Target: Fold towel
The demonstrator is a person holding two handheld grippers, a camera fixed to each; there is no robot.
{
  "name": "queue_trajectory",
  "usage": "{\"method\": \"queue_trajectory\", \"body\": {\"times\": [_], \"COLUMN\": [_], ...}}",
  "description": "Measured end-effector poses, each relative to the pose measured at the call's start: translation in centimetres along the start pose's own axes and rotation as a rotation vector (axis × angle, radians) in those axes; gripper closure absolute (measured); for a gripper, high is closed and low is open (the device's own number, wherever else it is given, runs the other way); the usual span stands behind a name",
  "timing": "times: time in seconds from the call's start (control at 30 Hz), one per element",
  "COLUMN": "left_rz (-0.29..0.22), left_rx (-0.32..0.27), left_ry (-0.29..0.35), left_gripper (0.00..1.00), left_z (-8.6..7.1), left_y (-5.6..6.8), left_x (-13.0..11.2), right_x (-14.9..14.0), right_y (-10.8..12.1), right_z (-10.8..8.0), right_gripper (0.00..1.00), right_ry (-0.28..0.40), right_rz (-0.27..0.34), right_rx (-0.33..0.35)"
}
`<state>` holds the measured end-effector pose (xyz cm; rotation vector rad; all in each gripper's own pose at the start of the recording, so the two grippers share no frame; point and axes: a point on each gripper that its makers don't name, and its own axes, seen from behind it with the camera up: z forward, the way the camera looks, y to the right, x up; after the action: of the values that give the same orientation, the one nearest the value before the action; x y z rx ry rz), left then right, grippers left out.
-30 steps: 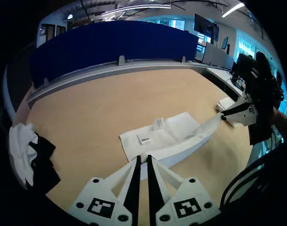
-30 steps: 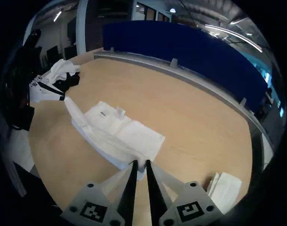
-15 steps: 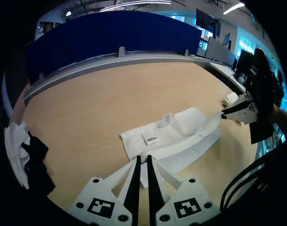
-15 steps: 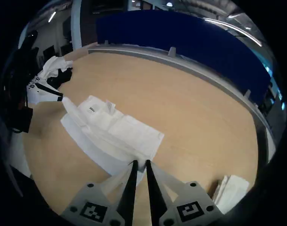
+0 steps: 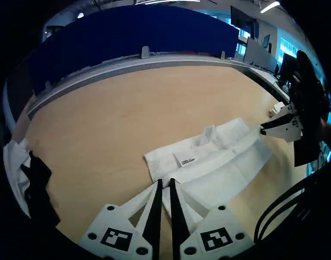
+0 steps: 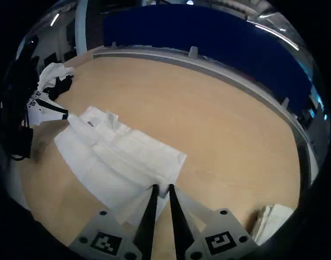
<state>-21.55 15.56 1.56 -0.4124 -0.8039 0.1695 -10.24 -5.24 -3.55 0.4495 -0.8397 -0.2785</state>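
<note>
Left gripper view: the left tongs are closed to a narrow slit, pinching the near corner of the white towel. Over the last second the held edge has come up and back, so what was a narrow ridge of cloth is now a wide flap sloping down to the wooden surface. The far part lies flat, with its label facing up. I judge the fold to be at its lifting stage, with the edge not yet carried across. The towel's long axis runs from these tongs out to the right tongs, which grip the other corner

Right gripper view: the right tongs are likewise almost closed on their corner. From here the towel stretches away to the left towards the left tongs, its raised edge taut between the two, and the flap has broadened here too
</note>
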Motion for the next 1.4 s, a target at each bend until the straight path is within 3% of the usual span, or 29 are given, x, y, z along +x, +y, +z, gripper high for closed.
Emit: {"method": "queue_trajectory", "body": {"times": [0.23,0.43,0.5,0.77,0.9,0.97,1.03,1.4], "left_rz": [0.014,0.018,0.017,-0.010,-0.022,-0.025,-0.026,-0.030], "left_rx": [0.022,0.044,0.049,0.043,0.029,0.028,0.027,0.035], "left_ry": [-0.005,0.003,0.004,0.010,0.016,0.021,0.025,0.036], "left_gripper": [0.85,0.78,0.74,0.48,0.26,0.15,0.11,0.11], "left_z": [1.2,1.4,1.3,0.6,0.4,0.2,0.1,-1.2], "left_y": [-0.4,-1.1,-1.4,-1.7,-1.5,-1.4,-1.3,-1.2], "left_x": [0.3,1.0,1.1,1.1,1.1,1.2,1.2,1.4], "right_x": [0.3,0.6,0.8,1.5,1.6,1.7,1.8,1.8], "right_y": [1.0,1.3,1.4,1.7,1.6,1.6,1.7,1.3], "right_z": [0.7,1.0,0.9,0.4,0.1,-0.1,-0.4,-1.8], "right_gripper": [0.76,0.63,0.55,0.26,0.05,0.01,0.01,0.00], "right_ry": [-0.003,0.006,0.013,0.050,0.063,0.068,0.074,0.080], "right_rz": [-0.007,-0.008,-0.004,0.020,0.048,0.059,0.067,0.057], "right_rx": [-0.043,-0.062,-0.063,-0.073,-0.064,-0.065,-0.068,-0.069]}}
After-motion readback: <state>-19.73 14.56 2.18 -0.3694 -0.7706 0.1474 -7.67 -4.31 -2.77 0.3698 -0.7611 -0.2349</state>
